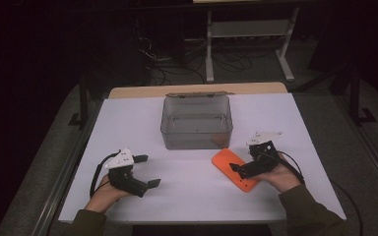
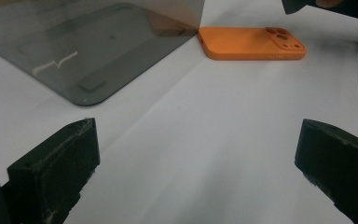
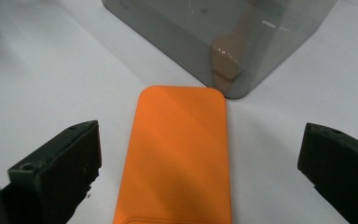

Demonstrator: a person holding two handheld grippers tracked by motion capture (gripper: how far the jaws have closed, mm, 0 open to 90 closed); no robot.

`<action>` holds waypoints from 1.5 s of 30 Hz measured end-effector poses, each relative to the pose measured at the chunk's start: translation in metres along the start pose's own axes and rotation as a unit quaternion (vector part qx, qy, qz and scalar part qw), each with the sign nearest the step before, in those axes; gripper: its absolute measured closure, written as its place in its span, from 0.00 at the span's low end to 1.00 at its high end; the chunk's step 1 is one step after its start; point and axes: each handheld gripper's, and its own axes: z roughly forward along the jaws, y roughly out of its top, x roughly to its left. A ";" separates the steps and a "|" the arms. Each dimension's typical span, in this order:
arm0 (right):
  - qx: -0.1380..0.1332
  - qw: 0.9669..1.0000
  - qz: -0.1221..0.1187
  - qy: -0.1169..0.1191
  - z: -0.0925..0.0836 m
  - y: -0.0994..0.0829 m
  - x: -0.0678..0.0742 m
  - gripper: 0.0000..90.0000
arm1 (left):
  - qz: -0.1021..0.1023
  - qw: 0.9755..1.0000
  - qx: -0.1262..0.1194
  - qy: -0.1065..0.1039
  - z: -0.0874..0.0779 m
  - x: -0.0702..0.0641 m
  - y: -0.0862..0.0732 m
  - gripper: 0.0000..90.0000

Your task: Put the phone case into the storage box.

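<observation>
High view: orange case (image 1: 235,169) lying on counter (image 1: 187,196) right of centre, right tongs (image 1: 241,170) hovering over it, gaping wide; left tongs (image 1: 147,171) gaping at lower left.

Left gripper view: case sitting upper centre beside grey box (image 2: 98,46).

Right gripper view: case lying between spread jaws, far end nearly touching box corner.

Bright counter in a dark room

Light falls from above onto the white counter (image 1: 197,191), while the floor and shelving behind sink into near black. The high view is soft and grainy. In both gripper views the near black jaws are blurred; the orange phone case (image 3: 179,154) shows faint diagonal bands of shade, and the smoky plastic box (image 2: 98,46) carries pale reflections and casts a soft shadow
</observation>
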 end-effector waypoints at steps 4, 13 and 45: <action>0.008 1.000 0.002 0.001 0.001 -0.002 0.001 0.00 | 0.000 1.000 0.000 0.000 0.000 0.000 0.000 0.00; 0.023 1.000 -0.002 0.004 0.002 -0.009 0.003 0.00 | 0.000 1.000 0.000 0.000 0.000 0.000 0.000 0.00; 0.072 0.997 -0.012 0.011 0.015 -0.019 0.007 0.00 | 0.003 1.000 0.001 0.000 0.001 0.000 0.000 0.00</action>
